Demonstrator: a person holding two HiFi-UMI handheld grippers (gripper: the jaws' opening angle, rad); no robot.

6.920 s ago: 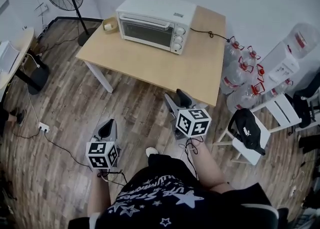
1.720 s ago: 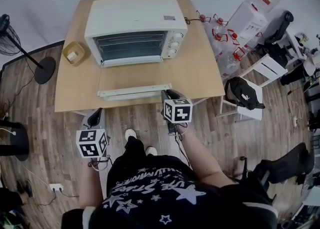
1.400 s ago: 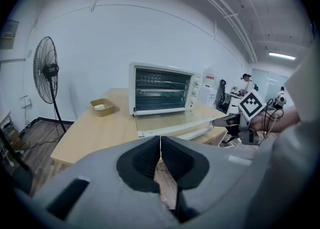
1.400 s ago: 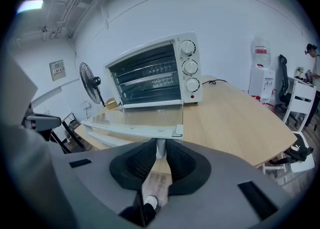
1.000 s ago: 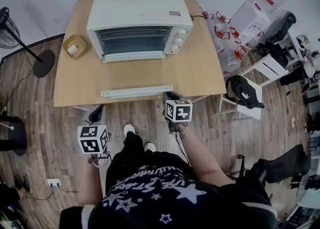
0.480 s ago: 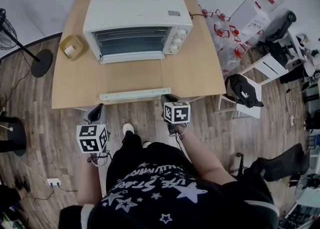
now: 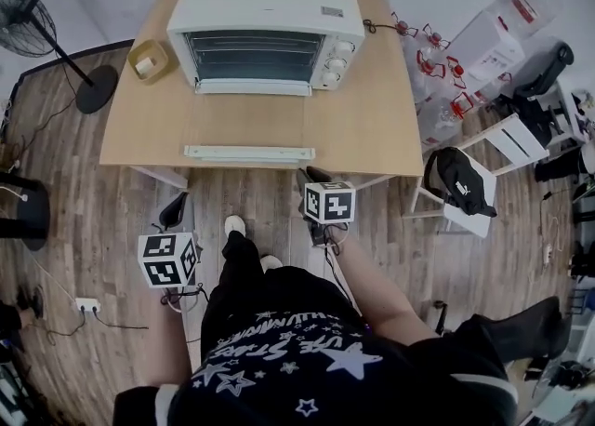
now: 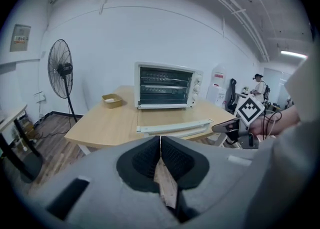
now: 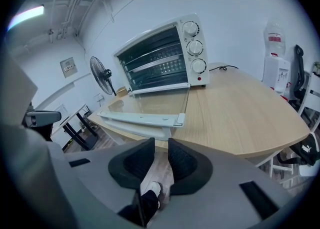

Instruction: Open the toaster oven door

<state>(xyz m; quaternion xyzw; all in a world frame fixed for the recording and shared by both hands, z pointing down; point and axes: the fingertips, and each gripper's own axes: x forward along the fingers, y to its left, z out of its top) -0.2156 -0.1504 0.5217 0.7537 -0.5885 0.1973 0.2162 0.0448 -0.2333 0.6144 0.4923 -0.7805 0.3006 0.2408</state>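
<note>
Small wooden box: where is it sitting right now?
In the head view the small wooden box sits on the table at its far left corner, just left of the toaster oven.

The head view looks steeply down on the toaster oven (image 7: 265,19) from high above. Both gripper views face its front from lower and nearer.

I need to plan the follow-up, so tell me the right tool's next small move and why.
Probably just draw the right tool back and lower it. The toaster oven door already lies flat open on the table, its handle at the front edge. The tool's jaws are opening with nothing between them, off the handle.
</note>
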